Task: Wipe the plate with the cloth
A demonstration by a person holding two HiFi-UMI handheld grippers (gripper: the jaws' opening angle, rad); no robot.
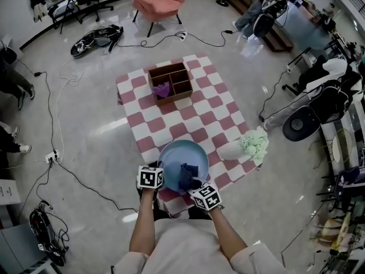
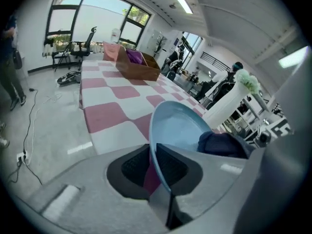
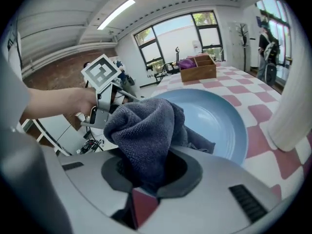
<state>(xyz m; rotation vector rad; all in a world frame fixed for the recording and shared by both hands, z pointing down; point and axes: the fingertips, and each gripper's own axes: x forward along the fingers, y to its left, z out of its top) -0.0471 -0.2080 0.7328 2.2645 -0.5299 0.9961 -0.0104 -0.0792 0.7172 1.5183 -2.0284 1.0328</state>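
Note:
A light blue plate (image 1: pixel 182 156) rests at the near edge of the red-and-white checked table (image 1: pixel 188 116). My left gripper (image 1: pixel 151 178) is shut on the plate's near-left rim (image 2: pixel 155 150), which stands edge-on between its jaws. A dark blue cloth (image 1: pixel 186 176) is bunched in my right gripper (image 1: pixel 204 196), which is shut on it. In the right gripper view the cloth (image 3: pixel 146 130) rises out of the jaws and lies on the plate (image 3: pixel 214 118). The left gripper's marker cube (image 3: pixel 101 72) shows beyond it.
A wooden compartment box (image 1: pixel 171 81) with something purple inside stands at the table's far side. A white vase with pale green flowers (image 1: pixel 245 145) lies at the right edge near the plate. Cables, chairs and bags lie around on the floor.

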